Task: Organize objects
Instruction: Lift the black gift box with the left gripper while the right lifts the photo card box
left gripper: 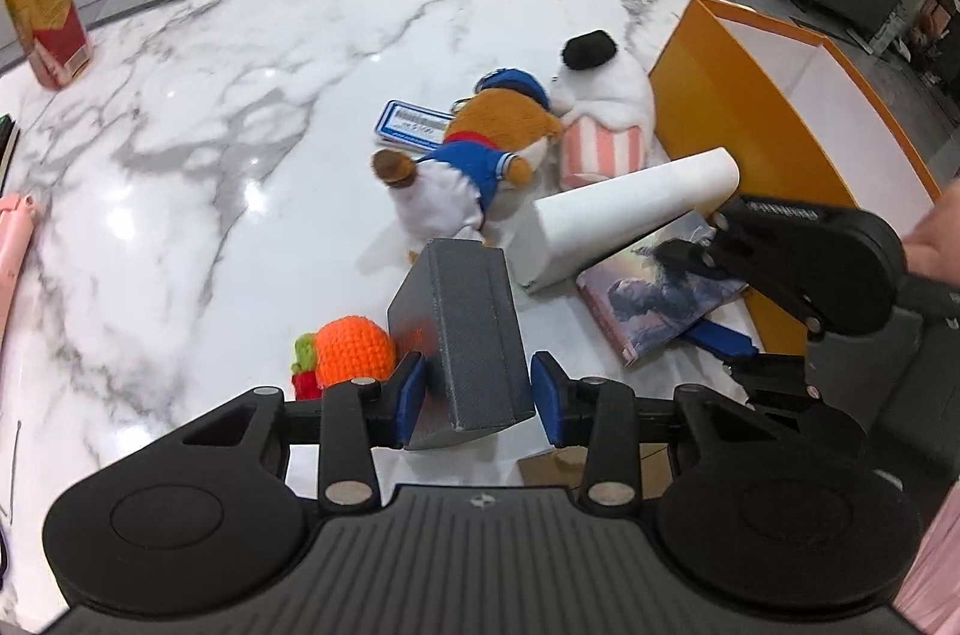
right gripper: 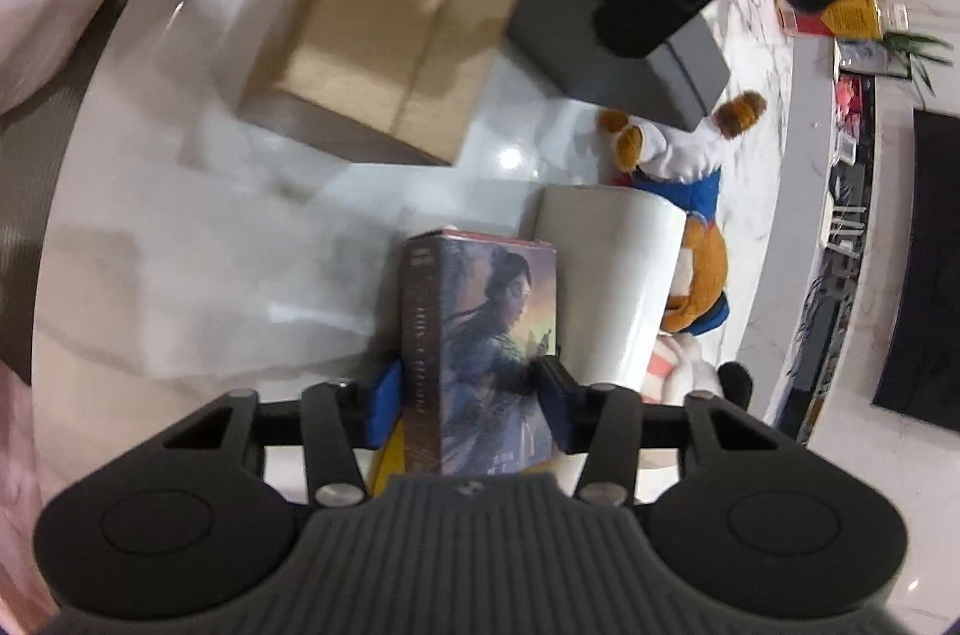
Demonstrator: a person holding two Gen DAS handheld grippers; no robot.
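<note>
- The left gripper (left gripper: 477,389) is clenched on a dark grey textured rectangular box (left gripper: 465,335); its blue pads (left gripper: 411,392) press both sides, and the box is tilted above the white marble table (left gripper: 180,155).
- The right gripper (right gripper: 474,404) grasps a small illustrated card box showing a painted figure (right gripper: 486,347), beside the open orange storage box (left gripper: 708,95).
- A white rectangular box (left gripper: 630,209) lies touching the card box.
- A brown plush dog in blue sailor clothes (left gripper: 474,155) lies near a white plush with pink stripes (left gripper: 600,119).
- An orange crocheted fruit (left gripper: 354,347) sits just beside the grey box.
- A brown cardboard box (right gripper: 384,29) lies near the table edge.
</note>
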